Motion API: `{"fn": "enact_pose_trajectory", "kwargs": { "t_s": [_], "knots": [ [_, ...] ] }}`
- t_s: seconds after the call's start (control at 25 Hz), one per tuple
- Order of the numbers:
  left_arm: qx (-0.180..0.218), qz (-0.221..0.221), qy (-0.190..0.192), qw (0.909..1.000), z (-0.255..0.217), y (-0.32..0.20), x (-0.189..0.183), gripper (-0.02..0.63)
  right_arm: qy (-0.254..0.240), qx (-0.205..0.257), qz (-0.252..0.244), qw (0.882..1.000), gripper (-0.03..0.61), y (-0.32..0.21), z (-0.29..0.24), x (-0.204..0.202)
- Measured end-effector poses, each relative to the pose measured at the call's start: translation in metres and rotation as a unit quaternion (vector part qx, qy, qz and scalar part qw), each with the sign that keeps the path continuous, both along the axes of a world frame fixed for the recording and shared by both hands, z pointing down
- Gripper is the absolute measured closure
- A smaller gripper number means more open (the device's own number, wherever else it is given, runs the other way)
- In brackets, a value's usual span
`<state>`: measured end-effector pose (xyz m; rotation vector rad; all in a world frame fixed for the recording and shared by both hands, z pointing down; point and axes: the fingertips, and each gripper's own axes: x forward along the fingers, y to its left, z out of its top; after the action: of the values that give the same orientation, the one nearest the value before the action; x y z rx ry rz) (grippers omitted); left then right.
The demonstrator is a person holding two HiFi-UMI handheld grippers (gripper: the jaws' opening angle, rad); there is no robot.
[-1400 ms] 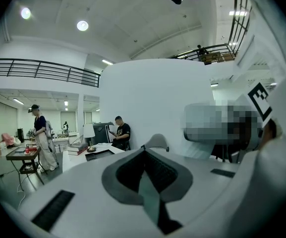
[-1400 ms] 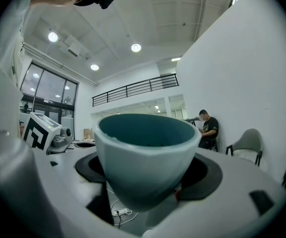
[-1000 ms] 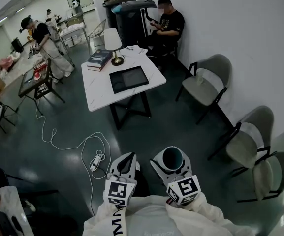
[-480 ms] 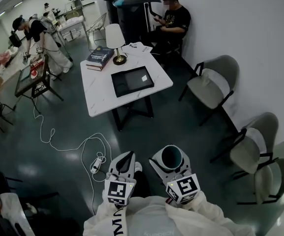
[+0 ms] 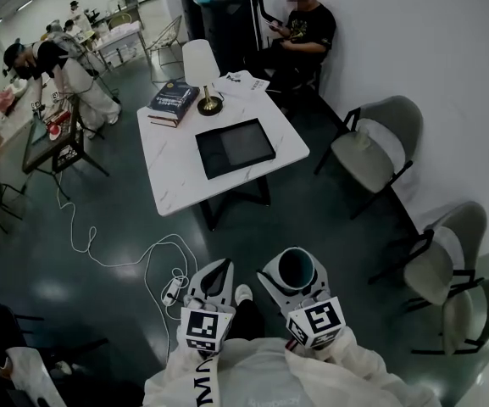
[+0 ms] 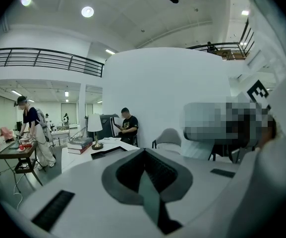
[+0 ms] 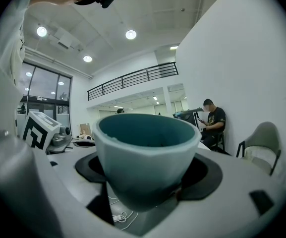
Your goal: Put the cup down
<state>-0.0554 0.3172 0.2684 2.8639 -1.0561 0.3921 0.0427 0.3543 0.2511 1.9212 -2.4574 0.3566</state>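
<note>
right gripper [image 5: 298, 285]: clamped on the teal cup [image 7: 145, 152], upright in mid-air | left gripper [image 5: 219, 271]: pinched closed, empty | progress: cup not down yet, worktop [image 5: 176, 164] well ahead

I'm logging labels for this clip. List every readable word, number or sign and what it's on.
None reads clearly.
Left gripper, right gripper: cubes show square marker patterns, no words.
Cup: no print.
Book: cover too small.
Papers: blurred.
White sleeve lettering: cut off, unreadable.
</note>
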Motion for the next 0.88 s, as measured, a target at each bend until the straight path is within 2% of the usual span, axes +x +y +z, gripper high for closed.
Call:
{"fn": "enact_pose_trajectory", "kwargs": {
  "t_s": [0.56,0.88],
  "knots": [
    [0.005,0.003,0.005,1.0,-0.009,-0.121,-0.022,0.603,0.011,0.001,0.002,1.0,0.186,-0.12,-0.01,-0.021],
    [0.008,0.015,0.009,0.9998,-0.009,-0.168,-0.025,0.603,0.009,0.0,0.016,1.0,0.186,-0.164,-0.006,-0.024]
  ]
}}
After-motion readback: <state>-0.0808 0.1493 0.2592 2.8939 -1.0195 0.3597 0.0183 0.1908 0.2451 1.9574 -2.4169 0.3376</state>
